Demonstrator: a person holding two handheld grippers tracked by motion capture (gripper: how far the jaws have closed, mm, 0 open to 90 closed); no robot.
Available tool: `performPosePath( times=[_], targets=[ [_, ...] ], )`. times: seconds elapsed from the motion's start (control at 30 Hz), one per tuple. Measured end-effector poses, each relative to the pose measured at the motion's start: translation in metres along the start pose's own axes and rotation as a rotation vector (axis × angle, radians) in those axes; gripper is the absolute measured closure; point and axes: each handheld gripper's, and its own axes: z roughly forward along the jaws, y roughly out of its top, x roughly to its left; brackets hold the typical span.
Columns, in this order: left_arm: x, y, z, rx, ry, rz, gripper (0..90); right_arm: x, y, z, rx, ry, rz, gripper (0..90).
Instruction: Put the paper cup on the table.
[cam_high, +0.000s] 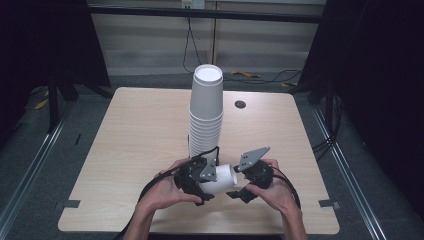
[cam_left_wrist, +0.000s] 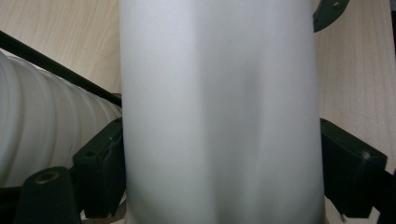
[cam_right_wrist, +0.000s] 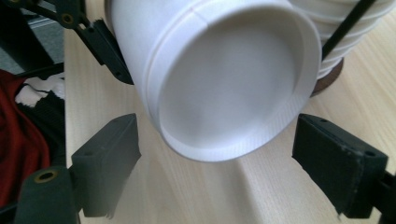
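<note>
Lab: black curtains (cam_high: 45, 40), framed table (cam_high: 145, 130)

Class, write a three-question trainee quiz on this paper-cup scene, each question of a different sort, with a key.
1. True or false: the left gripper is clamped on the single cup.
2. The right gripper is: A) shut on the cup, B) open with its jaws either side of the cup's base, C) resting on the cup stack.
3. Where does the cup stack stand relative to the two hands on the table?

Key: 1 true. 2 B. 3 Upright, just beyond the hands, near the table's middle.
</note>
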Motion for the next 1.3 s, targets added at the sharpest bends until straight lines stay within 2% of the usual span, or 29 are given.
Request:
performPosePath(
  times=[0.03, 0.1, 0.17, 0.23, 0.5, 0.8, 0.93, 1.2, 1.3],
  targets=[
    [-0.001, 0.0, 0.001, -0.014, -0.003, -0.02, 15.4, 0.0, 0.001, 0.0, 0.004, 0.008, 0.001, 14.7],
    [0.0, 0.0, 0.001, 0.009, -0.016, 0.005, 15.5, 0.0, 0.003, 0.002, 0.033, 0.022, 0.0, 15.9],
    [-0.001, 0.0, 0.003, 0.0, -0.017, -0.01, 15.5, 0.0, 0.004, 0.002, 0.036, 0.031, -0.002, 16.0],
    [-0.001, 0.001, 0.003, 0.015, -0.028, 0.01, 15.5, -0.002, 0.008, 0.003, 0.046, 0.047, -0.012, 17.6],
    [-0.004, 0.003, 0.008, 0.02, -0.039, 0.01, 15.5, -0.003, 0.015, 0.007, 0.076, 0.084, -0.025, 18.0],
    [-0.009, 0.007, 0.014, 0.018, -0.045, 0.036, 15.5, -0.003, 0.021, 0.014, 0.091, 0.148, -0.026, 18.5],
    [-0.01, 0.007, 0.014, 0.026, -0.053, 0.036, 15.5, -0.003, 0.022, 0.016, 0.108, 0.155, -0.035, 19.0],
    [-0.01, 0.006, 0.013, 0.033, -0.039, 0.051, 15.6, -0.003, 0.022, 0.017, 0.095, 0.17, -0.033, 19.8],
    [-0.01, 0.005, 0.013, 0.027, -0.052, 0.053, 15.6, -0.003, 0.022, 0.017, 0.093, 0.176, -0.034, 20.3]
  ],
)
